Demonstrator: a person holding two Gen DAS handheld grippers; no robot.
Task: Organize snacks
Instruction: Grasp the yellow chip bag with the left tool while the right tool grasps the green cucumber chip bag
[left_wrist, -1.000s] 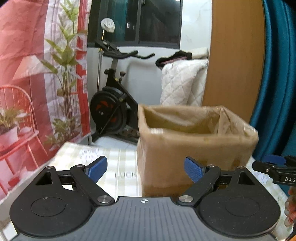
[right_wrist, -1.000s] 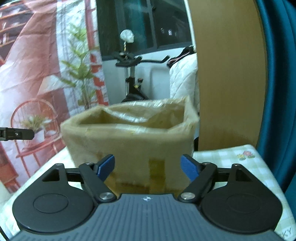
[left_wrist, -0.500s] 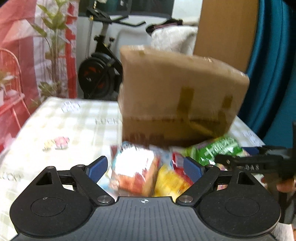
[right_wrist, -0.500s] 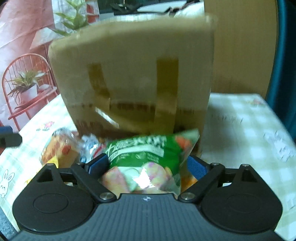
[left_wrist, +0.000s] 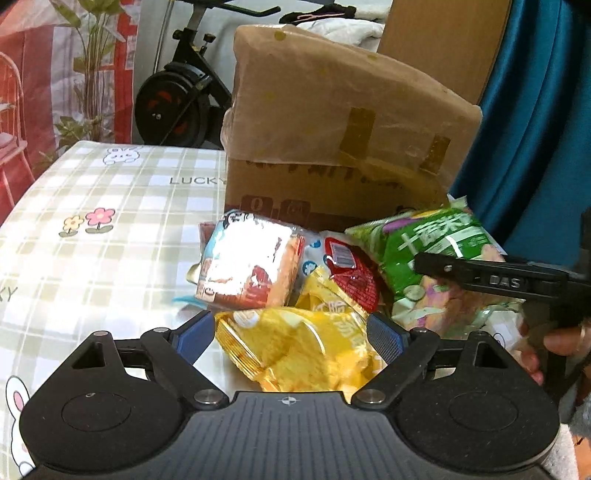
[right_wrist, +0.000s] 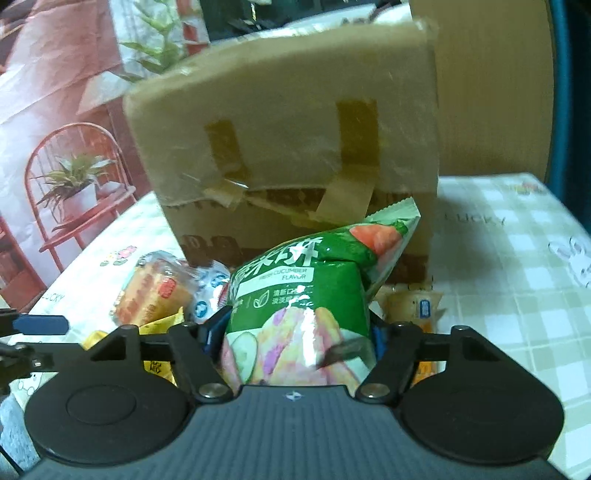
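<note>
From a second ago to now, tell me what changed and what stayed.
Both grippers tipped down from the box rim to the snack pile in front of it. The left gripper, open, now straddles the yellow bag. The right gripper is closing with the green bag between its fingers. The box and tablecloth stayed put.

Soft indoor light falls from above on the cardboard box (left_wrist: 332, 122), landmark of both fisheye views. In front of the box, hard white glare washes out the clear-wrapped snack pack (left_wrist: 247, 266) and sheens the worktop (left_wrist: 110, 221) left of it. The right wrist view is dimmer and softer: the box's face blurs, while the green snack bag (right_wrist: 299, 295) below it shows sharp print and small highlights. Straight lines bow toward the frame edges; the curtain (left_wrist: 535, 110) right of the box curves.
</note>
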